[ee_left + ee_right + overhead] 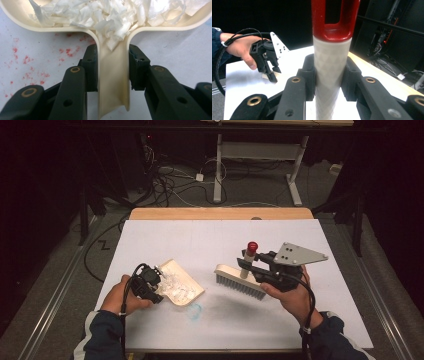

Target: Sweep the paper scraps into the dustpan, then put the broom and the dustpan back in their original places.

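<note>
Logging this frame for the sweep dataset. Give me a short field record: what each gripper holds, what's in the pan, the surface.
left gripper: jaws shut on the handle of the cream plastic dustpan, which rests on the table
dustpan contents: white torn paper scraps
right gripper: jaws shut on the white textured handle with a red end of the grey-bristled hand brush
brush position: to the right of the dustpan in the high view, apart from it
surface: white sheet with red speckles and a faint blue smudge

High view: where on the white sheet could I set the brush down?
Bare room lies on the white sheet beyond the dustpan and brush, and along the right edge. The near middle is crowded: dustpan, a blue stain, brush and both hands.
</note>
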Motion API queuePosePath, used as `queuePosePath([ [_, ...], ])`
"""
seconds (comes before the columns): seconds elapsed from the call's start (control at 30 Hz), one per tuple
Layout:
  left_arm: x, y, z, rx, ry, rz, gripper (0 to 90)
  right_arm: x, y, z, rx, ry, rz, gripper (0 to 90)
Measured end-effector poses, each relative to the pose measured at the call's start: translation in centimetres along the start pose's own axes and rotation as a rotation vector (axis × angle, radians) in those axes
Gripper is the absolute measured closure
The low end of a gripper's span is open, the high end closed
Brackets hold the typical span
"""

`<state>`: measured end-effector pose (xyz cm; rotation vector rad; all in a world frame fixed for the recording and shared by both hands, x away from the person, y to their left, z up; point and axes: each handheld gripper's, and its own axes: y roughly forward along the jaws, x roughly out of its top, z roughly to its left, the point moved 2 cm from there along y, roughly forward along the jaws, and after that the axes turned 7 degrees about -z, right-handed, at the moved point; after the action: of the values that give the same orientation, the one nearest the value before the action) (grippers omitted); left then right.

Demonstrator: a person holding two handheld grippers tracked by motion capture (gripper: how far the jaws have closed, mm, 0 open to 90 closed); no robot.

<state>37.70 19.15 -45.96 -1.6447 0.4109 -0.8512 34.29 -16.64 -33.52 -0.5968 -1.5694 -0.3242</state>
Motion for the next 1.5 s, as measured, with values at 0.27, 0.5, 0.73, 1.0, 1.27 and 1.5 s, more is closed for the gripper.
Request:
queuePosePath([
  [0.27,-0.1,0.0,0.2,-0.018,-0.021,-0.025,62.9,-0.6,-3.9,-1.3,-0.006,0.044,0.022,69.9],
  [0.5,-0.4,-0.6,0.1,-0.015,-0.042,-0.058,63.0,-0.9,-6.8,-2.0,-0.016,0.058,0.055,69.9],
  [0.73,-2.0,-1.0,0.4,-0.005,-0.124,-0.111,63.0,-1.7,-9.0,-2.9,0.017,0.111,0.099,69.9],
  [1.0,-2.9,-0.9,1.0,0.06,-0.223,-0.14,62.9,-2.5,-9.7,-4.0,0.081,0.129,0.19,69.9],
  [1.27,-3.2,-1.0,2.3,0.118,-0.358,-0.205,62.8,-3.5,-8.8,-6.0,0.105,0.151,0.266,69.8],
  [1.5,-2.8,-0.7,2.5,0.13,-0.406,-0.243,62.5,-3.8,-8.2,-7.6,0.082,0.165,0.276,69.7],
])
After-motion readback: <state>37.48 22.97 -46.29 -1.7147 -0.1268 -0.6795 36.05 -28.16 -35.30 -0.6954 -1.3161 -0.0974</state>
